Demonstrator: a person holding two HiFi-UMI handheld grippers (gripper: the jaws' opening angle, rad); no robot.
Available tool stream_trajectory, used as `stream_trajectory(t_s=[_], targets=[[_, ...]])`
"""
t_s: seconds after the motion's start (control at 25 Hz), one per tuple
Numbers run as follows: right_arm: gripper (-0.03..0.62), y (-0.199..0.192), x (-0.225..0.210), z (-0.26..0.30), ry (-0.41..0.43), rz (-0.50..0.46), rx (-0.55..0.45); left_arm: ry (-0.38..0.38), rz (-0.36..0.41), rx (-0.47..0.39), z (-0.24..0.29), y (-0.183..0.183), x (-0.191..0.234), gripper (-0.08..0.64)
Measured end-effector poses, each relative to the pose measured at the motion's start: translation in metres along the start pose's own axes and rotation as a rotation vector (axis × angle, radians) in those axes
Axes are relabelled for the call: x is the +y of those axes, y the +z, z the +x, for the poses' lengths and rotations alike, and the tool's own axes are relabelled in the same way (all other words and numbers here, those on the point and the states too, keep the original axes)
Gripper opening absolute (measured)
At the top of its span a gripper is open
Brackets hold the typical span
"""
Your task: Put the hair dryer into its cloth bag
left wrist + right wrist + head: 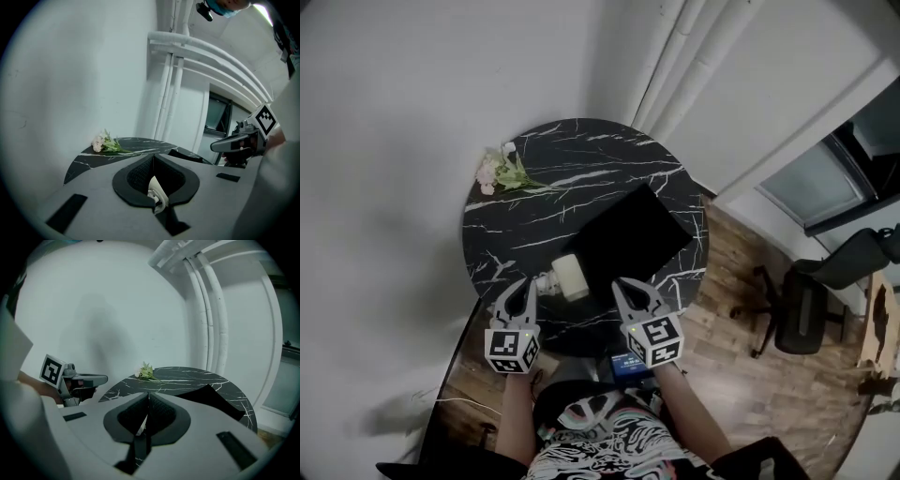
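pointing forward: left tongs [527, 284], right tongs [624, 286], closed.

Round marble table [609, 150]: cream hair dryer [567, 277] at near edge touching black cloth bag [628, 239], flowers [502, 173] far-left edge, left gripper [528, 282] and right gripper [621, 284] flanking dryer, jaws together.

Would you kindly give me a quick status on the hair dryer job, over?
Left gripper and right gripper shut, empty. Hair dryer on table beside flat cloth bag, not gripped. Flowers far side, out of the way.
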State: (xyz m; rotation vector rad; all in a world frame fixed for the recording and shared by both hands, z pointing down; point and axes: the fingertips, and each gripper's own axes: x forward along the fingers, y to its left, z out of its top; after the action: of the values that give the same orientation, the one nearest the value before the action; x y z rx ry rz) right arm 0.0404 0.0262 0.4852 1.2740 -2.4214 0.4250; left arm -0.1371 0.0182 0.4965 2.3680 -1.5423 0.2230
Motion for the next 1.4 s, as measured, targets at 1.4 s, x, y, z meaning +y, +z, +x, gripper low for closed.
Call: stream_trajectory(t_s=[1.4], targets=[[0.023,-0.091,-0.002,0.068,0.144,-0.076,0.333,-0.110,0.195,0.317,0.035,-0.086,0.019,0.150]])
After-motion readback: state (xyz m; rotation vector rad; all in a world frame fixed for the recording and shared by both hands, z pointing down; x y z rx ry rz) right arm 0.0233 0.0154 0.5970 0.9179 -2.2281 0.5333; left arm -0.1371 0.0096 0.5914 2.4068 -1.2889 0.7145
